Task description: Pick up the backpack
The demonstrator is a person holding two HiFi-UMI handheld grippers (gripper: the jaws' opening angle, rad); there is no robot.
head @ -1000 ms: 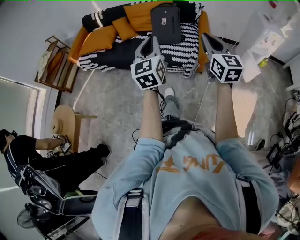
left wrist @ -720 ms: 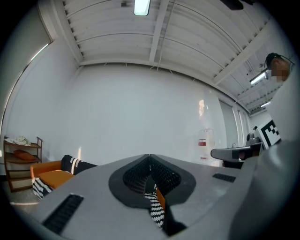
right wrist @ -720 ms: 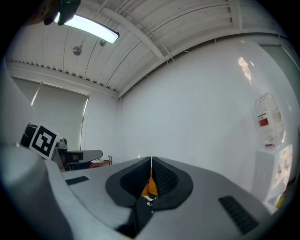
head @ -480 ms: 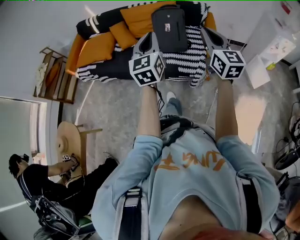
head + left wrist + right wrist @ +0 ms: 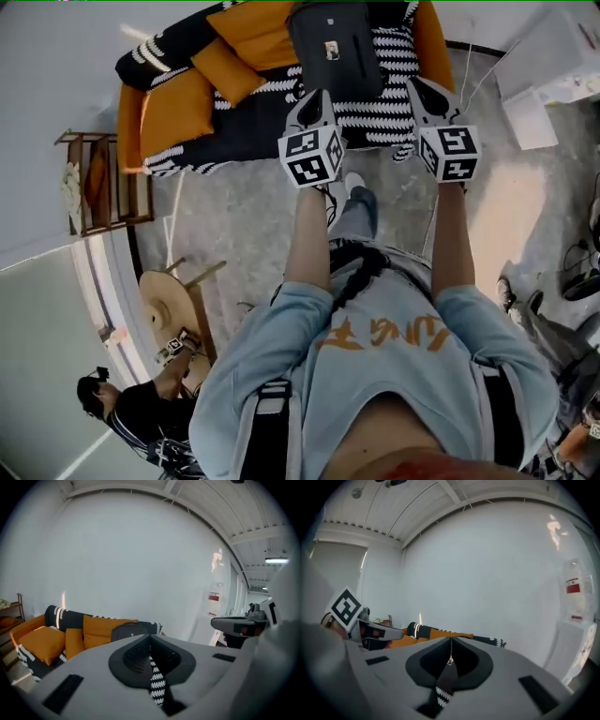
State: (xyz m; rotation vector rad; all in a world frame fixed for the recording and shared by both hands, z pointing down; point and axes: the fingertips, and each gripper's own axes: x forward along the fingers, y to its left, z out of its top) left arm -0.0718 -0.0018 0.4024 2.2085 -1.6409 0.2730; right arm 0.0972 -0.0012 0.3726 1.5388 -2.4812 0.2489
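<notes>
A dark grey backpack (image 5: 336, 47) lies flat on a sofa (image 5: 187, 103) that has orange cushions and a black-and-white striped throw. My left gripper (image 5: 317, 96) hovers over the sofa's front edge, just short of the backpack's near left corner, jaws shut and empty. Level with it, my right gripper (image 5: 419, 87) is off the backpack's near right corner, also shut and empty. In the left gripper view the backpack's top (image 5: 131, 630) peeks over the closed jaws (image 5: 150, 637). The right gripper view shows closed jaws (image 5: 451, 641) with the sofa (image 5: 436, 633) behind.
A wooden rack (image 5: 94, 178) stands left of the sofa. A round wooden side table (image 5: 173, 305) and a seated person (image 5: 131, 412) are at the lower left. White boxes (image 5: 553, 75) sit to the right. Cables trail over the grey carpet (image 5: 234, 225).
Both grippers have moved forward and down toward the sofa. The backpack now lies closer to their tips. Both stay shut.
</notes>
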